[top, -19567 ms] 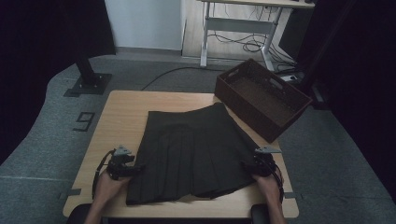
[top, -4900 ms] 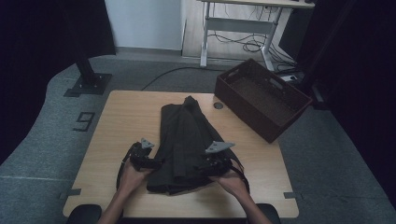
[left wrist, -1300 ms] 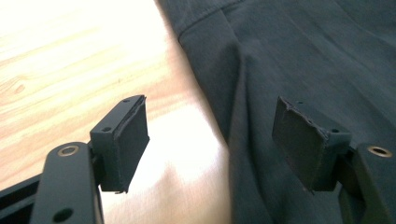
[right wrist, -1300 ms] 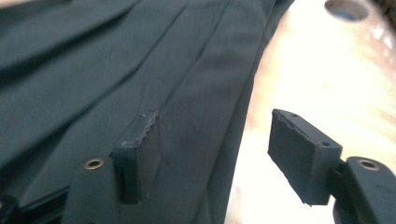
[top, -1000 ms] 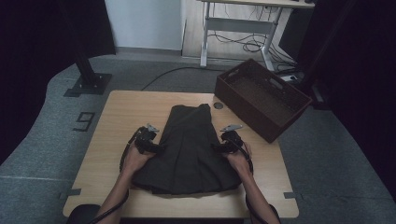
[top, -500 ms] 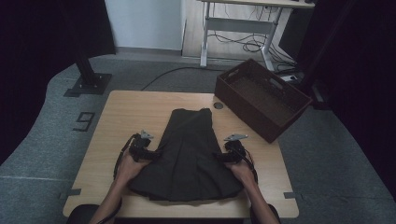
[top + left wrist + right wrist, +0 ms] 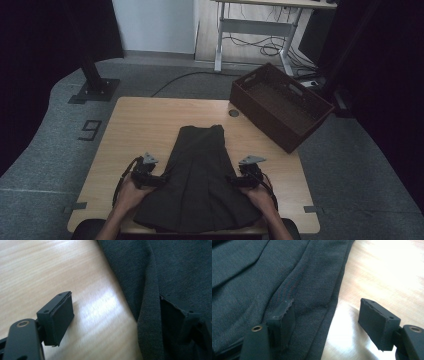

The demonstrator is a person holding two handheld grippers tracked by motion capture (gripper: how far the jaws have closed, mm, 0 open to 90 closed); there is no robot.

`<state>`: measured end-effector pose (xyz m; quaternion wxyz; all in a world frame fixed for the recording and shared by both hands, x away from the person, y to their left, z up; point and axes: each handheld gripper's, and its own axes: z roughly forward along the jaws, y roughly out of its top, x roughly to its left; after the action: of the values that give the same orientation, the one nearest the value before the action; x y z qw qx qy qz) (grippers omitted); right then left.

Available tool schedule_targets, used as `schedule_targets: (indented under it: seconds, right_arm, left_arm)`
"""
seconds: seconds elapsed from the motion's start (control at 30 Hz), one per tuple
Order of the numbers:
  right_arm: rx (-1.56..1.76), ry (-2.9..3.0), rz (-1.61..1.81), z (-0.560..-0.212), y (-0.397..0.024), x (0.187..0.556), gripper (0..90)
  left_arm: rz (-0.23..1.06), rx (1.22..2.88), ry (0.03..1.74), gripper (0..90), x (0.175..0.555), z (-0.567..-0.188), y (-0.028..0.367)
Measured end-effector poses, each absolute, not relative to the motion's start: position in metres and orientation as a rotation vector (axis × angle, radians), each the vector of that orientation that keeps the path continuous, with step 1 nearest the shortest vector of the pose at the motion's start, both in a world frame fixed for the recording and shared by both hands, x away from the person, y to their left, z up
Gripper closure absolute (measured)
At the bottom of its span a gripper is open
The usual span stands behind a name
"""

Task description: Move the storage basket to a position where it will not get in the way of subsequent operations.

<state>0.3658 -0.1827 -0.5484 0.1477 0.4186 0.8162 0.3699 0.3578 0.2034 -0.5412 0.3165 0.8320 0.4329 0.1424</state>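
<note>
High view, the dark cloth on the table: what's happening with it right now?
A person is folding a dark grey garment on the wooden table. It lies in a narrow, flared shape. The left tongs and right tongs sit at its two side edges, both open; each straddles an edge without pinching it. A brown basket stands at the table's far right corner.
</note>
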Motion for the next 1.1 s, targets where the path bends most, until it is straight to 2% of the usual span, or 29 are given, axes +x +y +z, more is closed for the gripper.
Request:
schedule_targets:
  seconds: [0.3, 0.37, 0.43, 0.57, 0.77, 0.87, 1.1]
  right_arm:
    - [1.176, 2.381, 1.070, -0.548, -0.177, 0.336, 29.9]
    - [1.170, 2.379, 1.079, -0.548, -0.178, 0.334, 29.9]
    - [1.172, 2.376, 1.085, -0.549, -0.179, 0.334, 29.9]
    - [1.172, 2.374, 1.097, -0.549, -0.180, 0.333, 29.7]
    - [1.167, 2.384, 1.122, -0.549, -0.182, 0.334, 28.9]
    - [1.170, 2.393, 1.120, -0.549, -0.183, 0.336, 25.7]
    - [1.188, 2.431, 1.132, -0.543, -0.185, 0.341, 25.5]
  left_arm:
    - [0.387, 2.234, 1.147, 17.7, 0.341, -0.538, 0.209]
    - [0.427, 2.260, 1.119, 20.2, 0.342, -0.533, 0.206]
    - [0.446, 2.221, 1.104, 18.5, 0.346, -0.525, 0.202]
    - [0.379, 2.158, 1.076, 17.5, 0.355, -0.514, 0.191]
    - [0.368, 2.247, 1.088, 14.8, 0.360, -0.533, 0.175]
    - [0.297, 2.201, 1.140, 13.8, 0.363, -0.539, 0.178]
    - [0.349, 2.153, 1.110, 7.8, 0.358, -0.546, 0.181]
